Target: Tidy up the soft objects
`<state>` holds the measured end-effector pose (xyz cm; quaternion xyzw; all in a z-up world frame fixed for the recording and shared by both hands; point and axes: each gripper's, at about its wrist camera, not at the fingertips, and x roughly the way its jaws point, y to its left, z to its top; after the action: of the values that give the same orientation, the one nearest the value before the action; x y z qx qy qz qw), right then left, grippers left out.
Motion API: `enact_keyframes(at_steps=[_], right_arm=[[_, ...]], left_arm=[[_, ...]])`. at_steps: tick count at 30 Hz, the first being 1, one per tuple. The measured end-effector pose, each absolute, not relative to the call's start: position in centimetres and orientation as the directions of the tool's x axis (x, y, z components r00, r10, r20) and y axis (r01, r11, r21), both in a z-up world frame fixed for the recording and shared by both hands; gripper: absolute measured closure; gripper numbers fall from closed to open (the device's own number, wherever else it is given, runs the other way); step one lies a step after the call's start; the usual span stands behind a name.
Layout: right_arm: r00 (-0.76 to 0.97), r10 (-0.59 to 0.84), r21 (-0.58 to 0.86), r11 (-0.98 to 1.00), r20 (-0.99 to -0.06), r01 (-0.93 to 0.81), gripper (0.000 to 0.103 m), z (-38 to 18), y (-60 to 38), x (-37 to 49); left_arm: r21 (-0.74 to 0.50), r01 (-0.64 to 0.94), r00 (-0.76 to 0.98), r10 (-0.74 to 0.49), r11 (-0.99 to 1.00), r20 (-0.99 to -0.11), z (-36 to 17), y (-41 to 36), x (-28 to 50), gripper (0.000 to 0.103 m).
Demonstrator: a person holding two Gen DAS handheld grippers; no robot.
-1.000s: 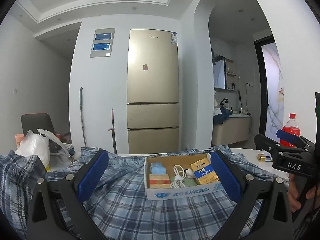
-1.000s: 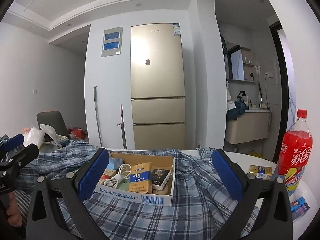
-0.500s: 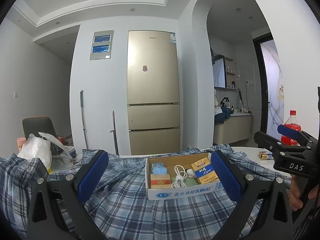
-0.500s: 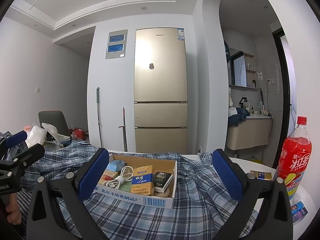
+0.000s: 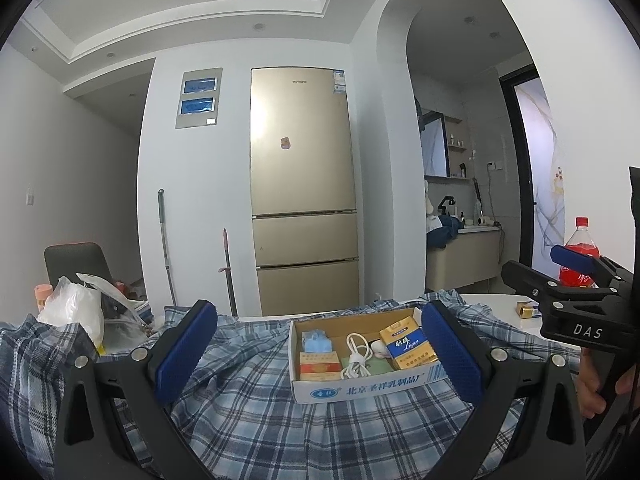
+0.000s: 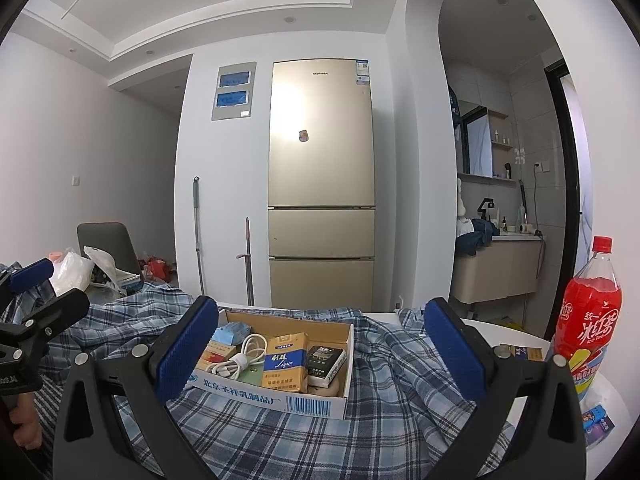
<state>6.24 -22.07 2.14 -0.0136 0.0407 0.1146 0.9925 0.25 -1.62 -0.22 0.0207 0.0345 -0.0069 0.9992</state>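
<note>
Two low wrist views side by side, both facing cardboard box (image 5: pixel 362 364) and fridge (image 6: pixel 321 184).

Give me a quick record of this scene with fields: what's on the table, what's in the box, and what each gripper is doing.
surface: white table, mostly covered by a blue plaid shirt
on the shirt: open cardboard box
box contents: white cable, yellow packet, black packet, other small packets
beside the shirt: red drink bottle, upright on the table
left gripper: open, empty, above the shirt
right gripper: open, empty, facing the box
</note>
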Motion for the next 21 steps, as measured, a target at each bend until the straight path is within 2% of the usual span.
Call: enact_keyframes(at_steps=[21], right_arm=[[0.971, 0.224, -0.022, 0.974, -0.079, -0.226, 0.0, 2.02, -22.14, 6.01]], left_arm=[[0.031, 0.011, 0.995, -0.007, 0.999, -0.102, -0.31, -1.35, 0.66, 0.0]])
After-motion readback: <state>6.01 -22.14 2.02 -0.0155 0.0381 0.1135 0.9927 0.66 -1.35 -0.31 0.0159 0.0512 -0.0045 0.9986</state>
